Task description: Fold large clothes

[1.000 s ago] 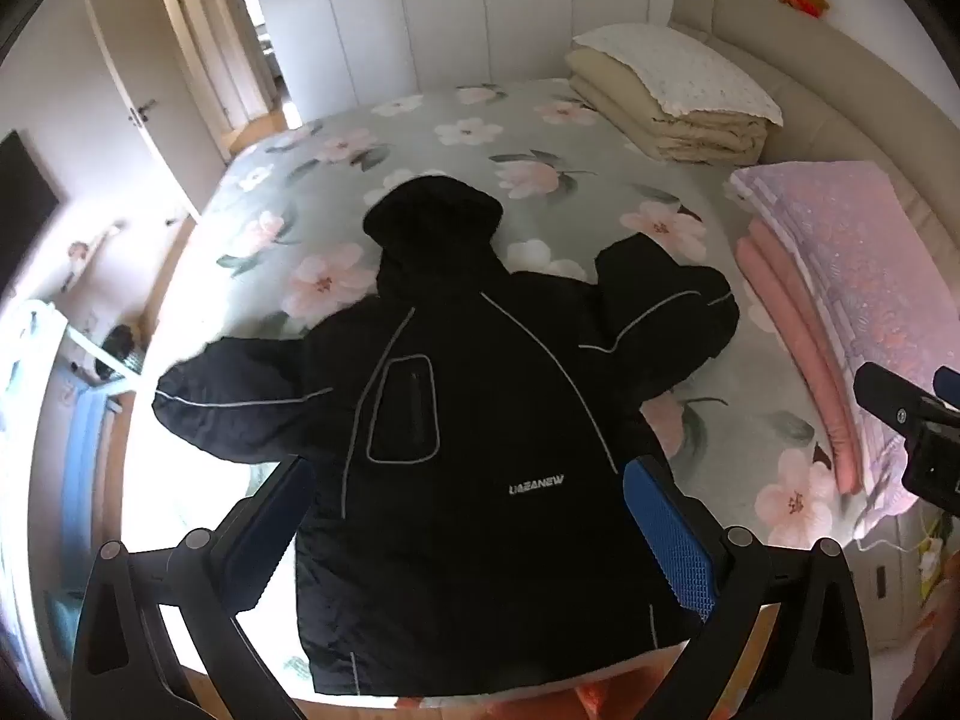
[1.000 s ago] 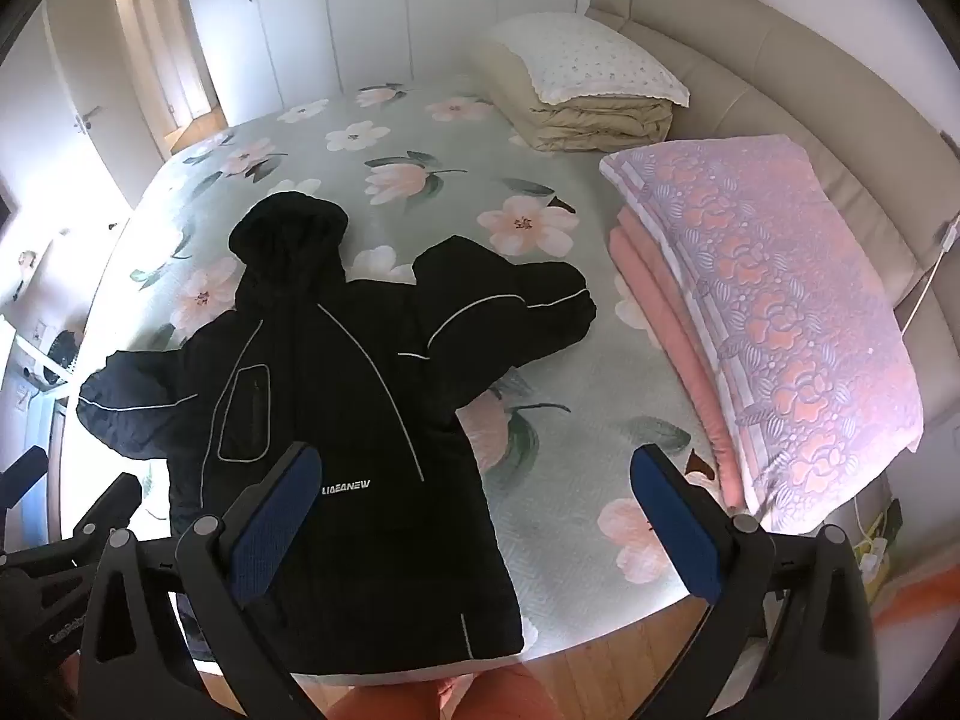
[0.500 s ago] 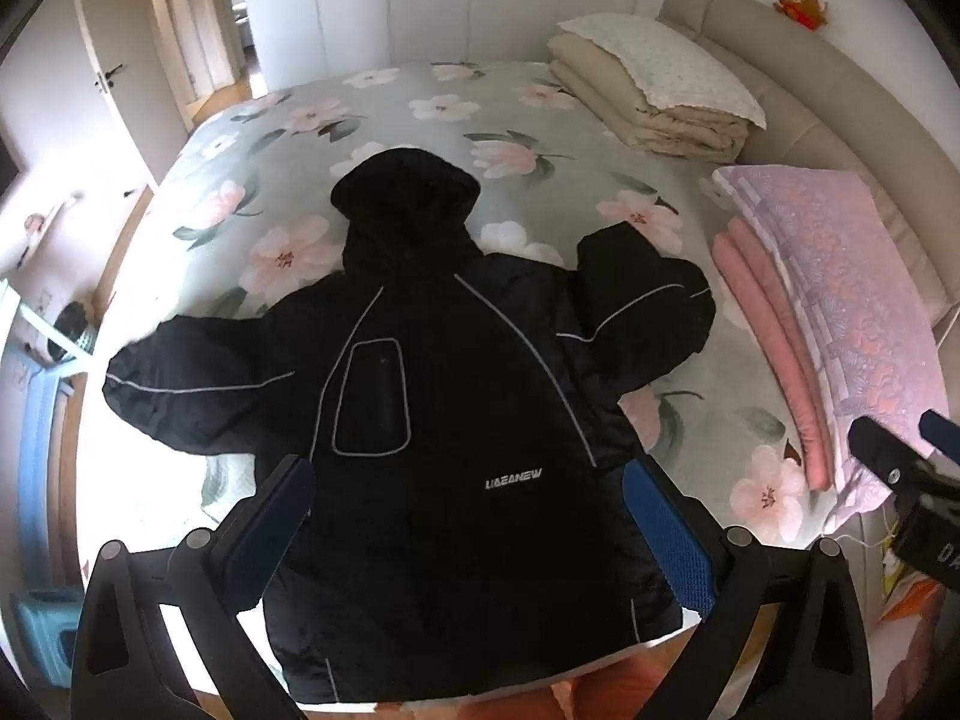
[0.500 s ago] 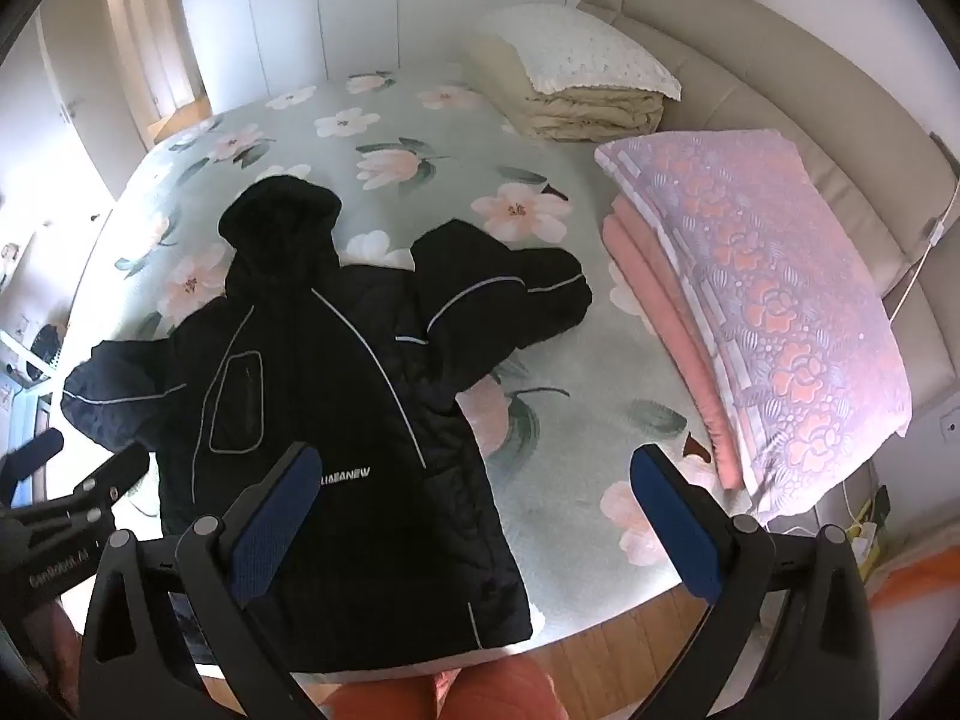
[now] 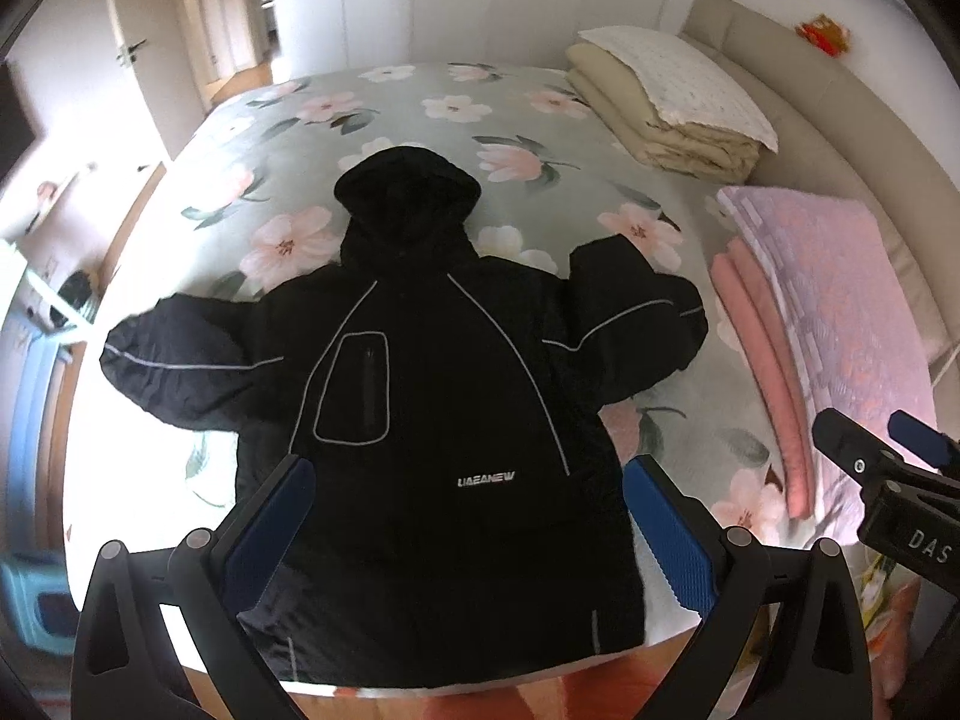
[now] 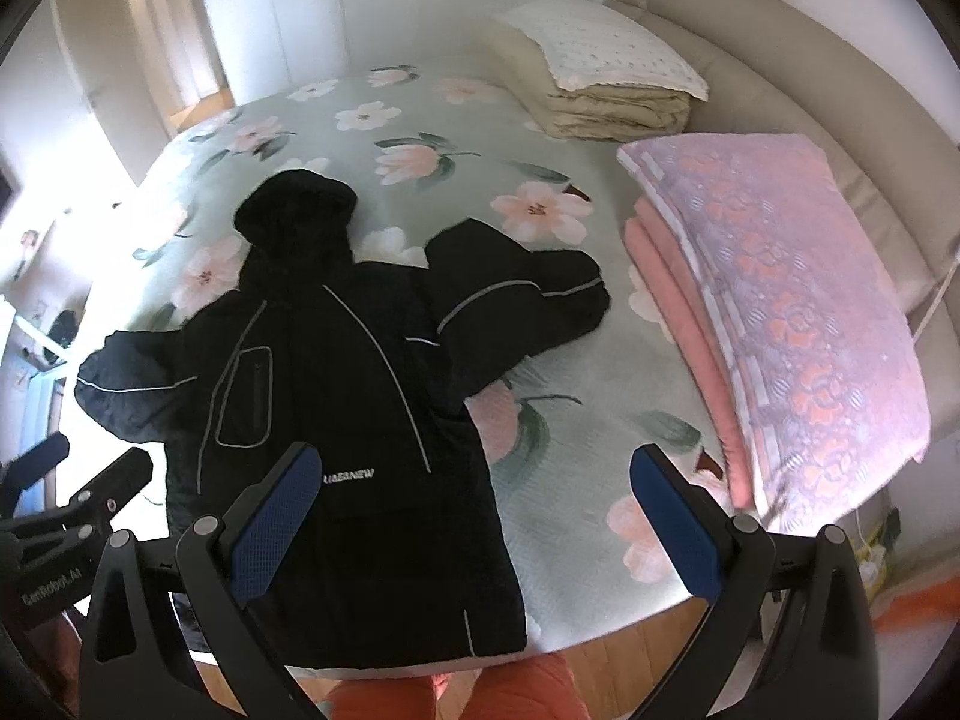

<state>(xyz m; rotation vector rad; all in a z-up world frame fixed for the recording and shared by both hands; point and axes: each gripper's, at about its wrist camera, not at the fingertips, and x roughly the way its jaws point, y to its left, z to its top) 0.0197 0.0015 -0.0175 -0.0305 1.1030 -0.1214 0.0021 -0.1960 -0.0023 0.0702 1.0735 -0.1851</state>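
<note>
Black hooded jacket (image 5: 444, 396) lies flat, front up, on the flower-print bed (image 5: 420, 114), hood toward the far wardrobes, hem at the near edge of the mattress. Its sleeve toward the room door is spread outward; the other sleeve is bent, cuff doubled back toward the body. Left gripper (image 5: 465, 531) hangs above the hem, blue pads spread wide, gripping nothing. Right gripper (image 6: 474, 531) hovers beside it, nearer the headboard, over the jacket's edge and bare sheet, also wide open and empty. Folded pink blanket (image 6: 798, 300) lies along the headboard side, apart from the bent sleeve. Beige folded quilt (image 6: 618, 105) with a white pillow (image 6: 594, 42) on top sits at the far corner.
</note>
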